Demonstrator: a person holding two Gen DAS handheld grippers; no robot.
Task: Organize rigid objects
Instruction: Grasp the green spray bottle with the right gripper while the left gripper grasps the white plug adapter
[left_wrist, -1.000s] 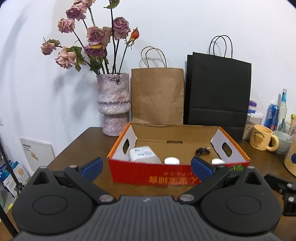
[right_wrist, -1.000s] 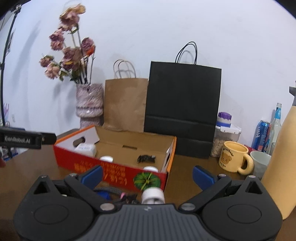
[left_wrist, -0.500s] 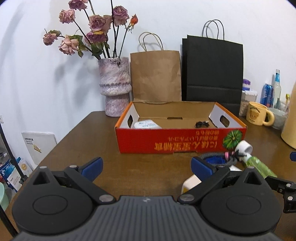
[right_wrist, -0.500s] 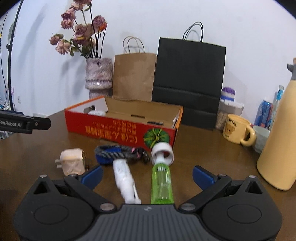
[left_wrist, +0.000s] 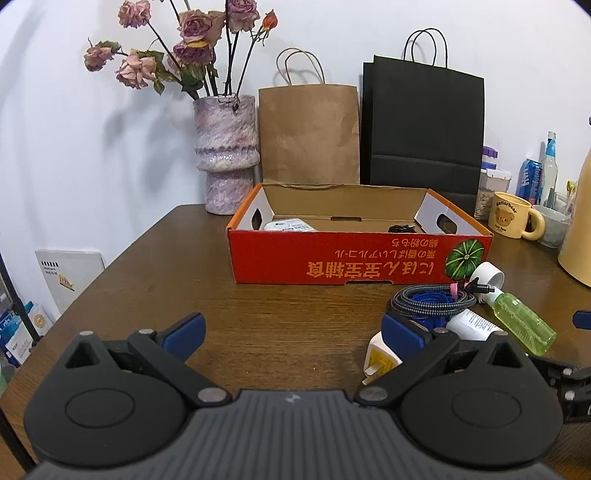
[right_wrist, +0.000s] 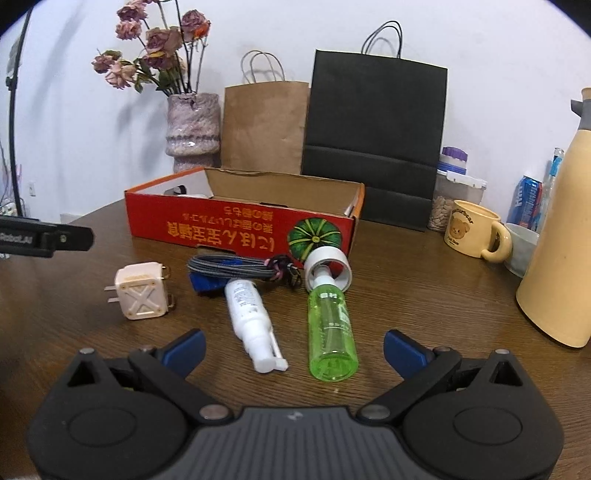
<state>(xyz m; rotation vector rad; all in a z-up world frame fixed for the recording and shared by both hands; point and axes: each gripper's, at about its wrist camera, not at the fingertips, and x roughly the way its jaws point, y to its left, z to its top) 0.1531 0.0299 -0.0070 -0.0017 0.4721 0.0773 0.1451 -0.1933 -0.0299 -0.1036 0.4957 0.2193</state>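
Note:
A red cardboard box (left_wrist: 343, 258) (right_wrist: 236, 229) stands open on the brown table, with a white item (left_wrist: 288, 225) and a small black item (left_wrist: 402, 229) inside. In front of it lie a green bottle (right_wrist: 332, 332) (left_wrist: 521, 325), a white spray bottle (right_wrist: 251, 317), a cream plug adapter (right_wrist: 142, 290) (left_wrist: 380, 356), a coiled grey cable (right_wrist: 236, 266) (left_wrist: 428, 304) and a white tape roll (right_wrist: 328, 264) (left_wrist: 487, 275). My left gripper (left_wrist: 291, 332) is open and empty, left of these items. My right gripper (right_wrist: 293, 349) is open and empty, just behind the two bottles.
A vase of dried roses (left_wrist: 225, 158), a brown paper bag (left_wrist: 308, 133) and a black paper bag (left_wrist: 421, 129) stand behind the box. A yellow bear mug (right_wrist: 472, 232), cans and a tall cream flask (right_wrist: 565, 240) stand at the right.
Both grippers have pulled back from the box and down toward the table. The loose items in front of the box have come into view.

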